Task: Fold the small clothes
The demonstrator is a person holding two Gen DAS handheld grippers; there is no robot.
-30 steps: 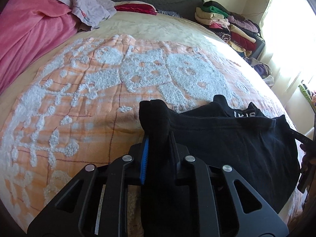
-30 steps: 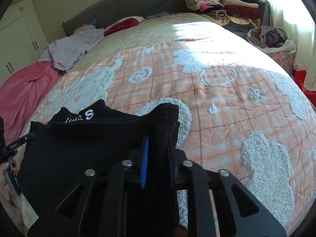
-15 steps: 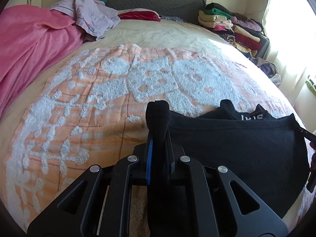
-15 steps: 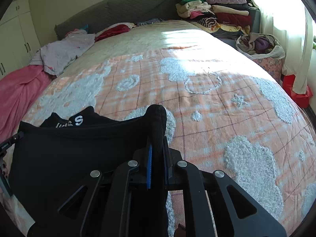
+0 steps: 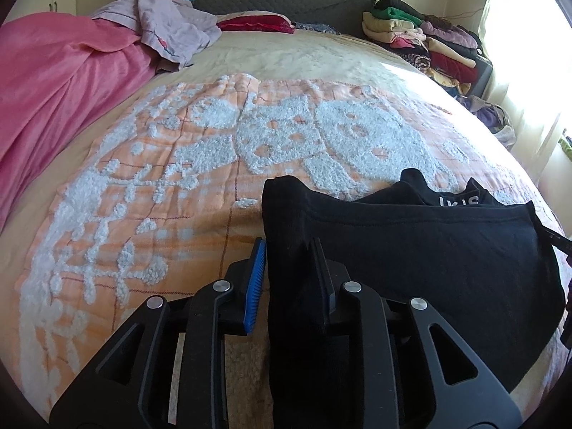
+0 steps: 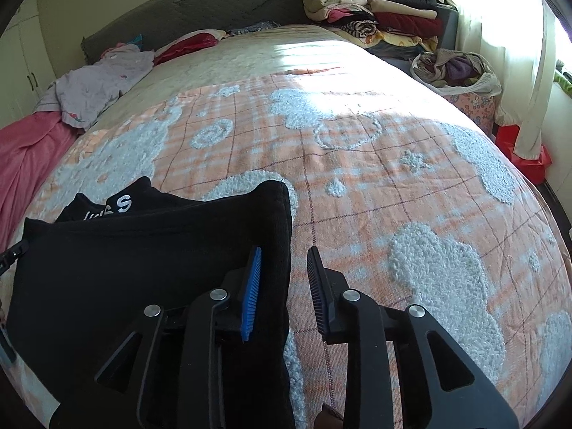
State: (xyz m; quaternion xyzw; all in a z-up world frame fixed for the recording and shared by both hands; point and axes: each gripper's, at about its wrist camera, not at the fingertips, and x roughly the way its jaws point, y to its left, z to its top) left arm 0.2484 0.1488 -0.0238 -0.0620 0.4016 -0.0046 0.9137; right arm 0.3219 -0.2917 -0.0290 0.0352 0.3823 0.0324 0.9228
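Two black grippers sit at the corners of a small black cotton garment (image 5: 429, 250) on the orange fluffy bedspread (image 5: 161, 196). Left gripper (image 5: 289, 268) and right gripper (image 6: 282, 275) both gape open, so the cloth can drop flat.

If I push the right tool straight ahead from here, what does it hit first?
Probably only the orange-and-white bedspread: the right tool is open, and the black garment lies against its left finger. Depth is unclear.

Matt black cloth garment (image 5: 411, 250), tufted bedspread (image 5: 178, 178)
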